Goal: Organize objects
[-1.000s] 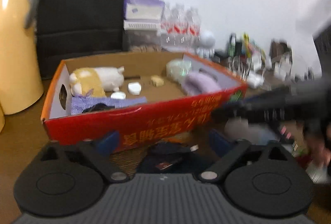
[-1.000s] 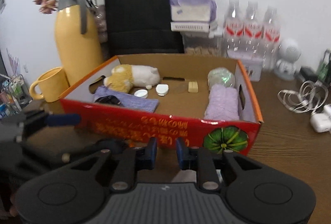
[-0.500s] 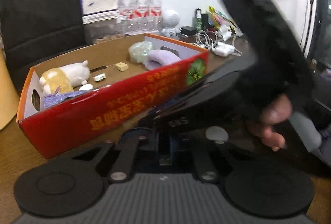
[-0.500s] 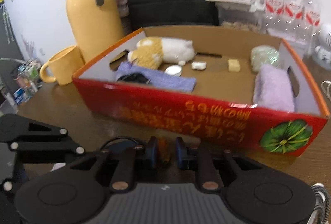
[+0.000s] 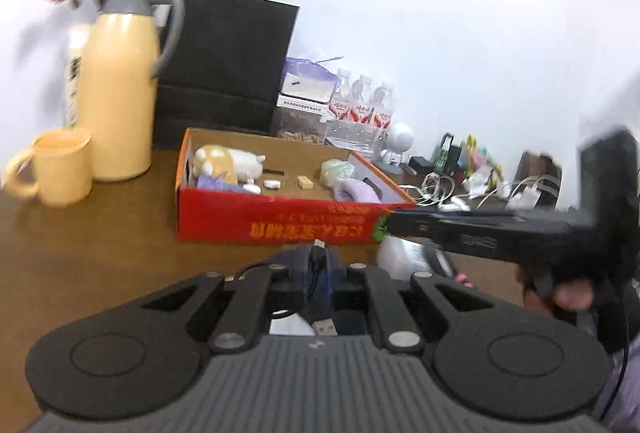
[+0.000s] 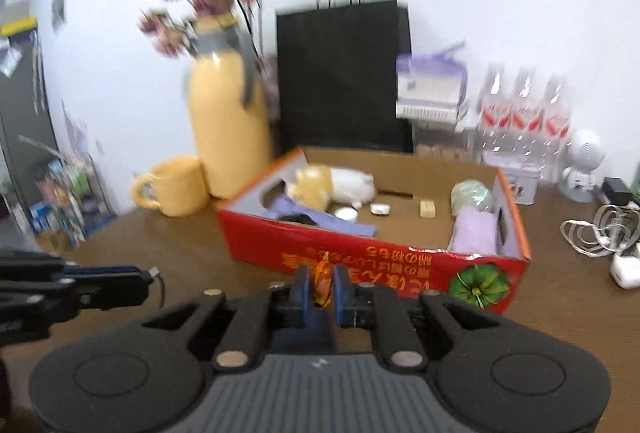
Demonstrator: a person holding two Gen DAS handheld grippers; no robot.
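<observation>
Two grippers, both loaded, both short of the red cardboard box (image 6: 372, 265) on the brown wood surface (image 5: 100, 253). Left gripper (image 5: 318, 273): jaws pinched tight on a thin black USB cable (image 5: 320, 317), metal plug ends showing. Right gripper (image 6: 319, 287): narrow, clamped on a small orange crinkly wrapped item (image 6: 322, 279), prob. a sweet.

Step, as I read it: carry phase, items lifted, drop-off pending. Next needs reach over the near wall, then release onto bare box floor.

Inside already: soft plush toy (image 6: 336, 187), fuzzy lilac towel roll (image 6: 474, 233), flat lilac cloth (image 6: 320, 219), sm. hard bits.
</observation>
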